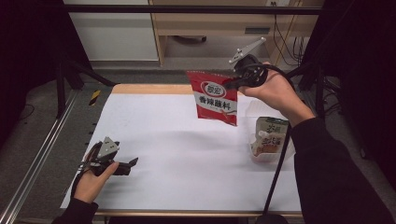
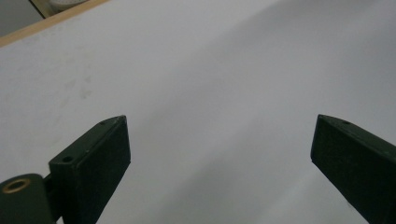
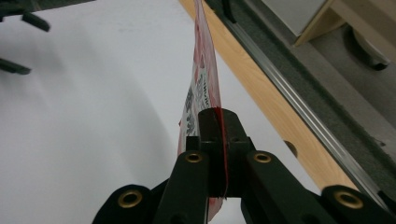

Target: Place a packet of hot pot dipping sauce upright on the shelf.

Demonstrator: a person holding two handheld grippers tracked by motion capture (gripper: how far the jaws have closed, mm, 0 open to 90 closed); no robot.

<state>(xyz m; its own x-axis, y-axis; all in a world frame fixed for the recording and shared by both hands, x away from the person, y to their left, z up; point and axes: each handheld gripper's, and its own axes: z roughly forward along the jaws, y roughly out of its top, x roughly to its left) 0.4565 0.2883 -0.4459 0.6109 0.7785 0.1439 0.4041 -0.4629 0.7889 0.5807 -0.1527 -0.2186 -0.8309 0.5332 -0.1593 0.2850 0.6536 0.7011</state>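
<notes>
A red and white sauce packet hangs in the air above the far right part of the white table. My right gripper is shut on its upper right edge. In the right gripper view the packet is seen edge-on, pinched between the closed jaws of the right gripper. My left gripper rests low near the table's front left, held in a hand. Its jaws stand wide apart over bare white surface in the left gripper view, with nothing between the left gripper's pads.
A clear plastic container at the right of the table holds a small carton with a cap. A black cable runs from the right gripper down past the container. The wooden table edge lies at the back.
</notes>
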